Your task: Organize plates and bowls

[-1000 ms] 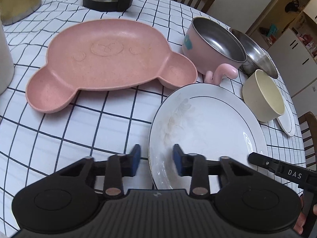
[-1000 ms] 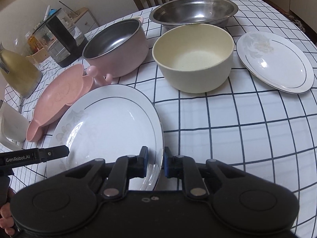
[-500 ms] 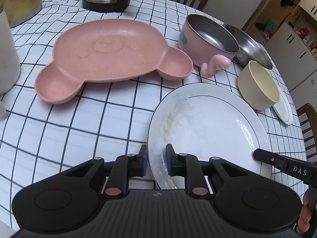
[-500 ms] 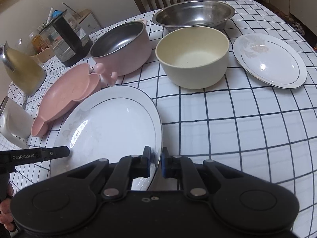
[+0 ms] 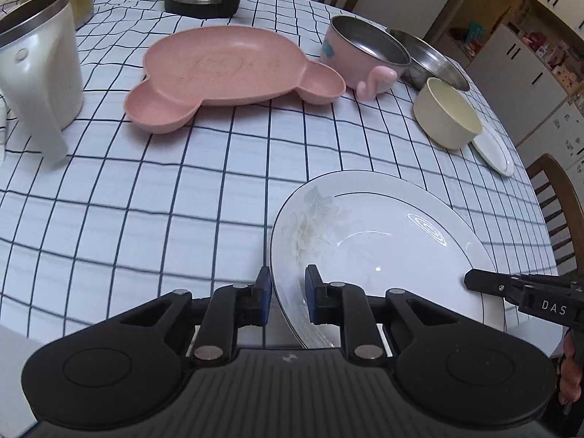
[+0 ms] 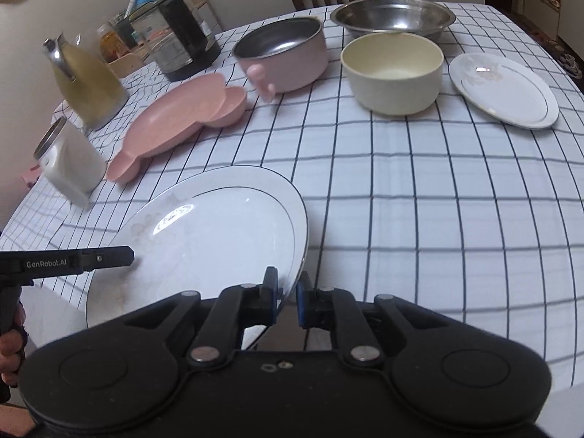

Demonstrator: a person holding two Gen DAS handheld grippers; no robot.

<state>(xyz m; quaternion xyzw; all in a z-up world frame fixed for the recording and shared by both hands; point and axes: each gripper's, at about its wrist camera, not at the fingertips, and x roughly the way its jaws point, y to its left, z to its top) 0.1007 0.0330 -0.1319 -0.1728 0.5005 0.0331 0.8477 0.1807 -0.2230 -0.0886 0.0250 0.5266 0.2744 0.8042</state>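
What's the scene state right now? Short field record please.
held item: large white plate, tilted, lifted off the table
left gripper: shut on plate's left rim
right gripper: shut on plate's right rim
pink divided plate: on table, far left
pink pot, cream bowl, steel bowl, small white plate: far side, unstacked

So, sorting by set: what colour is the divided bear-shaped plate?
Pink, clearest in the left wrist view.

My left gripper and right gripper are matte black, each with blue finger pads, silver rivets on the linkages and two round discs. Side arms read "DAS" and "GenRobot.AI". Bare skin shows at the frame edges.
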